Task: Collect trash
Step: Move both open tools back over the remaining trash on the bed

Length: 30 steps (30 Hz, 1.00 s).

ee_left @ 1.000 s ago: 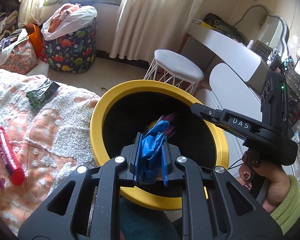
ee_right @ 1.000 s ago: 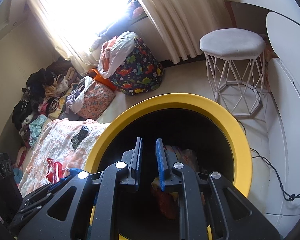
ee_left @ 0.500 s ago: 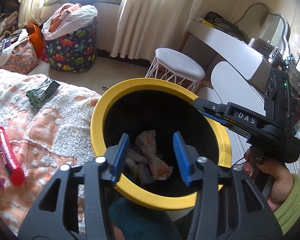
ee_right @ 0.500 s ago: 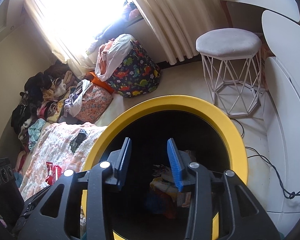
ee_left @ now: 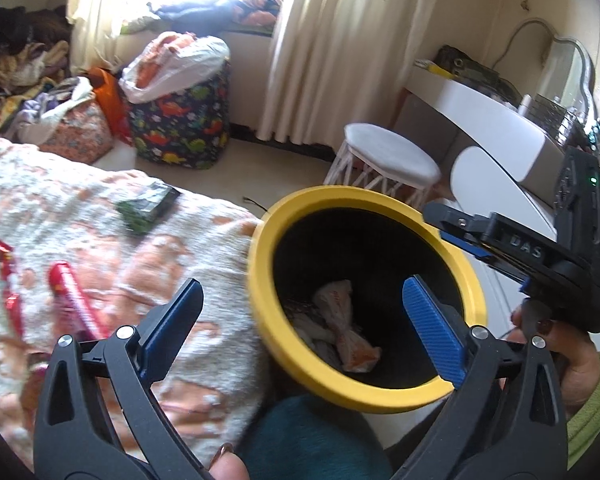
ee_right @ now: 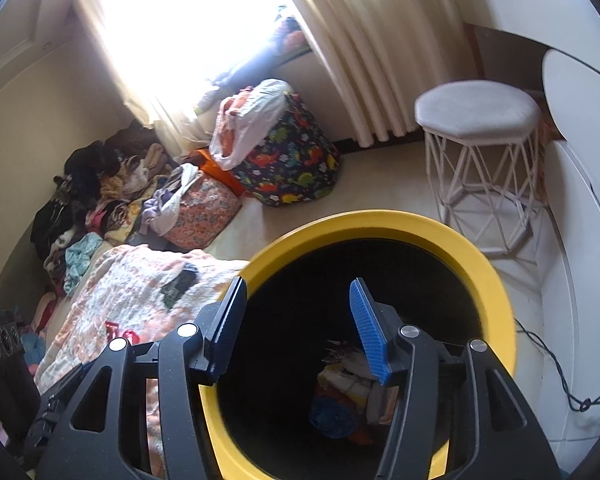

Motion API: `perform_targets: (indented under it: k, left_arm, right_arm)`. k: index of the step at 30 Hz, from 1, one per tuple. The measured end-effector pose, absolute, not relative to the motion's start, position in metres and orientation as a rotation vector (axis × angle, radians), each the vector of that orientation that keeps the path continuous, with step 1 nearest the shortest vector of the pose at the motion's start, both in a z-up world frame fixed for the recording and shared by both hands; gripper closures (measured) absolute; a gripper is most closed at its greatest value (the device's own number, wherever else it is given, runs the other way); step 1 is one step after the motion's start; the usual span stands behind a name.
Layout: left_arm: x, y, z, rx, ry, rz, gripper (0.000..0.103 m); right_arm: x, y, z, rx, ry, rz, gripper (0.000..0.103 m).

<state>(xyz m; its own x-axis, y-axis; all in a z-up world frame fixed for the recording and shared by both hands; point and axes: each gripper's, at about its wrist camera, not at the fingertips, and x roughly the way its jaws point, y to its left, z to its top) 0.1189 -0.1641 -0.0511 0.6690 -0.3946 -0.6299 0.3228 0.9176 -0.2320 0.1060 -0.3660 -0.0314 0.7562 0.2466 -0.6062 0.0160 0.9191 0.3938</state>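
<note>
A black bin with a yellow rim point(ee_left: 364, 200) point(ee_right: 380, 220) stands beside the bed. Crumpled wrappers point(ee_left: 340, 328) lie at its bottom, and the right wrist view also shows a blue crumpled piece point(ee_right: 332, 416) among them. My left gripper point(ee_left: 302, 292) hangs over the bin's near left rim. Its jaws are opening wide and nothing is between them. My right gripper point(ee_right: 298, 286) point(ee_left: 448, 228) reaches over the bin's mouth, its jaws also opening and empty. On the bedspread lie red wrappers point(ee_left: 72, 300) and a dark green packet point(ee_left: 148, 208).
A white wire stool point(ee_right: 476, 112) and a white desk point(ee_left: 480, 120) stand behind the bin. A dinosaur-print basket point(ee_left: 180, 120) and piles of clothes point(ee_right: 100, 184) sit by the window. A cable point(ee_right: 572, 392) lies on the floor at right. A hand in a green sleeve point(ee_left: 588, 412) holds my right gripper.
The left gripper was shut on a blue piece over the bin, then opened and the piece dropped in. The right jaws opened too. The left view swung toward the bed.
</note>
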Motion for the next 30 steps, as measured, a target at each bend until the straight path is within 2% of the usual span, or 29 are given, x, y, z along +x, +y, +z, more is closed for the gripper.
perform_targets:
  k: [8,15,19,30]
  left_arm:
    - [0.114,-0.124,-0.037,-0.137,0.682,-0.317,0.011]
    - [0.113,-0.091,-0.031,-0.191,0.656,-0.251,0.011]
    - [0.111,-0.074,-0.029,-0.209,0.645,-0.216,0.011]
    - [0.103,-0.017,-0.036,-0.264,0.655,-0.111,0.011]
  right_arm:
    - [0.104,-0.333,-0.021,0.336,0.677,0.212,0.048]
    - [0.1,-0.303,-0.016,0.279,0.658,0.272,0.038]
    - [0.097,-0.289,-0.015,0.25,0.659,0.299,0.035]
    - [0.091,-0.239,-0.022,0.178,0.702,0.393,0.034]
